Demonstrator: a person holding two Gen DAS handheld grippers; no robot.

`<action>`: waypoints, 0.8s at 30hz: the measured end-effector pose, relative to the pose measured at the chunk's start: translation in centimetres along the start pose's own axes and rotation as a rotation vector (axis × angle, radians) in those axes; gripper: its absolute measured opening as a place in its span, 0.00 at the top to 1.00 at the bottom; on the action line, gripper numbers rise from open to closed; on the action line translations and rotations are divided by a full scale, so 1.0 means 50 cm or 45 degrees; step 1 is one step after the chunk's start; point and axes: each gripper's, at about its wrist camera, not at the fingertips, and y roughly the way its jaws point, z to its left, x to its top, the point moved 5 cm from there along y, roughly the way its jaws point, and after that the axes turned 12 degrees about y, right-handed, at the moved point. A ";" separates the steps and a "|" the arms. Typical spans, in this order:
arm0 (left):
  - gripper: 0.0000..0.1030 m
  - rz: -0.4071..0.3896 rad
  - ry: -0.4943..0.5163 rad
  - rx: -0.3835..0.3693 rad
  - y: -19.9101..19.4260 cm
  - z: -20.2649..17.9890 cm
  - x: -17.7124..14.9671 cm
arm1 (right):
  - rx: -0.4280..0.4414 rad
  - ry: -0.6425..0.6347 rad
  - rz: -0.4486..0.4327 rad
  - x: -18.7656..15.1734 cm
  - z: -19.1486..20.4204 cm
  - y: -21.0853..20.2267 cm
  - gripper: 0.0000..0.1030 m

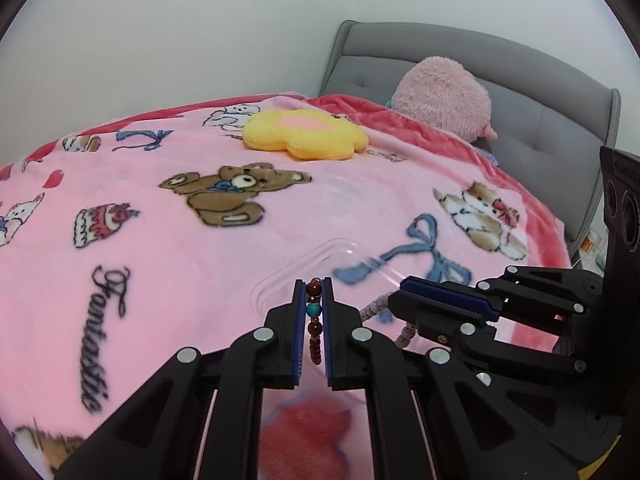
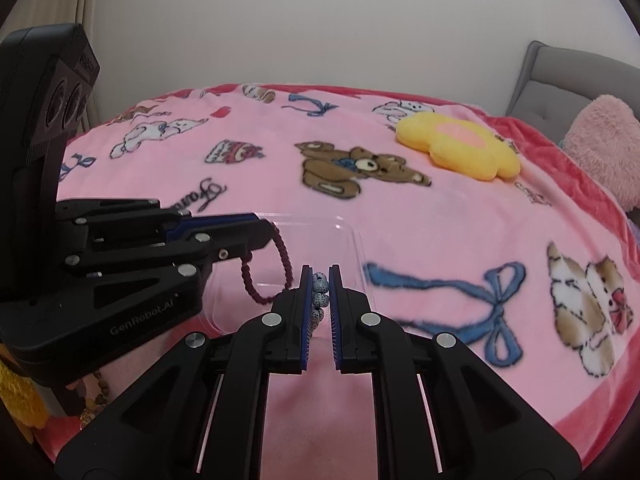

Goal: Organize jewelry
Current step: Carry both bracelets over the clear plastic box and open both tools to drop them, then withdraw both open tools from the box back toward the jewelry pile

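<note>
My left gripper [image 1: 313, 286] is shut on a dark red bead bracelet [image 1: 314, 330] with one turquoise bead. In the right wrist view this bracelet [image 2: 262, 280] hangs as a loop from the left gripper [image 2: 269, 230] over a clear plastic tray [image 2: 344, 236]. My right gripper [image 2: 320, 274] is shut on a pale speckled bead bracelet [image 2: 320, 294]. In the left wrist view the right gripper [image 1: 400, 292] reaches in from the right with the pale bracelet [image 1: 374, 308] hanging below it. The clear tray [image 1: 340, 250] lies on the pink blanket just beyond both grippers.
A pink cartoon blanket [image 1: 160, 240] covers the bed. A yellow flower cushion [image 1: 306, 136] and a pink plush toy [image 1: 444, 94] lie near the grey headboard [image 1: 540, 92]. More beads and a yellow thing [image 2: 24, 400] lie at the lower left of the right wrist view.
</note>
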 end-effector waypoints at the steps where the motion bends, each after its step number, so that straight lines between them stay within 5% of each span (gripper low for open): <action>1: 0.93 0.011 -0.015 -0.007 0.004 0.005 -0.004 | 0.000 0.003 0.007 -0.003 -0.001 0.004 0.92; 8: 0.92 0.036 -0.021 -0.038 0.015 0.011 -0.014 | -0.004 -0.007 0.017 -0.014 -0.003 0.008 0.92; 15: 0.81 0.017 -0.059 -0.068 -0.008 0.013 -0.006 | 0.023 0.020 -0.014 -0.010 -0.010 -0.012 0.91; 24: 0.78 -0.028 0.041 -0.018 -0.115 0.011 -0.008 | 0.211 -0.043 -0.117 -0.022 0.027 -0.119 0.85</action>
